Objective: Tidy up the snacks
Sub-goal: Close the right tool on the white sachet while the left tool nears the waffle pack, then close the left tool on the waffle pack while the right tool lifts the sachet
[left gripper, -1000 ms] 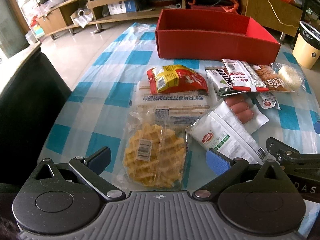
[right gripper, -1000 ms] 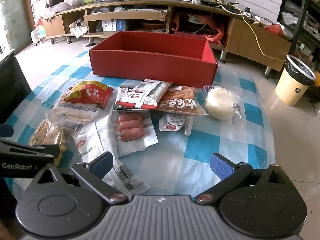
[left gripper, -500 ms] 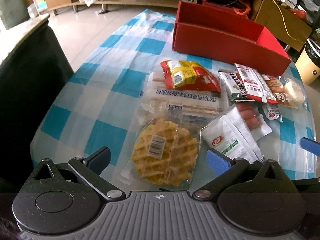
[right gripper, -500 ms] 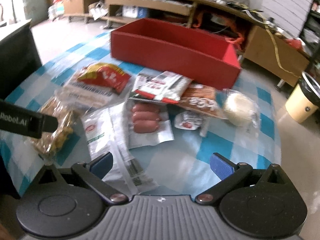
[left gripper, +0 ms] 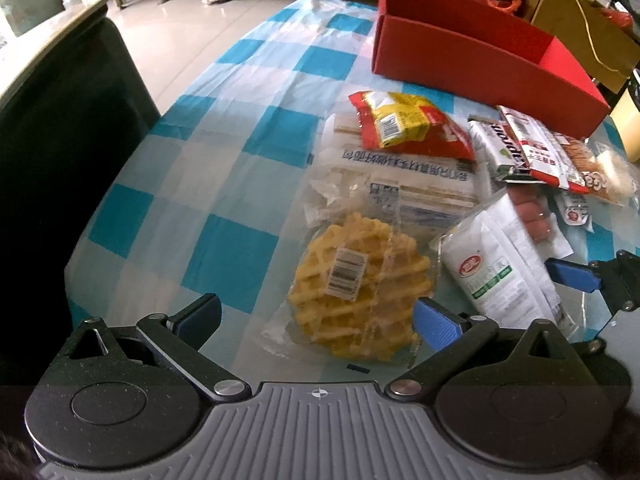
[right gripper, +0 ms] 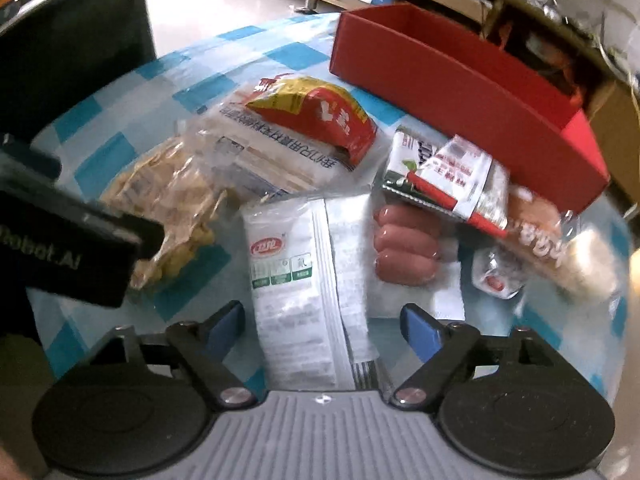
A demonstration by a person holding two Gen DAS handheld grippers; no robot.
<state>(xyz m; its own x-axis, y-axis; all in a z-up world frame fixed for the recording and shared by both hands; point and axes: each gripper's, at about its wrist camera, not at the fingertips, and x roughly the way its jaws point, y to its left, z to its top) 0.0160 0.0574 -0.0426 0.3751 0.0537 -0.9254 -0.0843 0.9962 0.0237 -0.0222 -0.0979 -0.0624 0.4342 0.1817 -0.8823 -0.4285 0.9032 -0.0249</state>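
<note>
Down on the counter (left gripper: 224, 128), spread with a blue-and-white checked cloth, the snacks lie in a loose heap in front of the empty red box (left gripper: 476, 60). The left claw (left gripper: 316, 316) stands open over the bagged waffle (left gripper: 356, 284), its blue pads on either side of the bag and not pressing it. The right claw (right gripper: 320, 328) straddles the white packet with the green label (right gripper: 296, 280); its jaws have just been closing, with the packet between them, yet both pads appear clear of it, though the blur makes that hard to judge. Beside the white packet lie the pink sausages (right gripper: 404, 248) in clear wrap. Farther back, a red-and-yellow bag (right gripper: 320, 116) rests on a pale flat pack of biscuits (right gripper: 260, 152). Near the box's front wall, a red-and-white sachet (right gripper: 460, 176) sits across a dark-edged packet (left gripper: 500, 148), with a round white bun (right gripper: 588, 264) at the far right.
</note>
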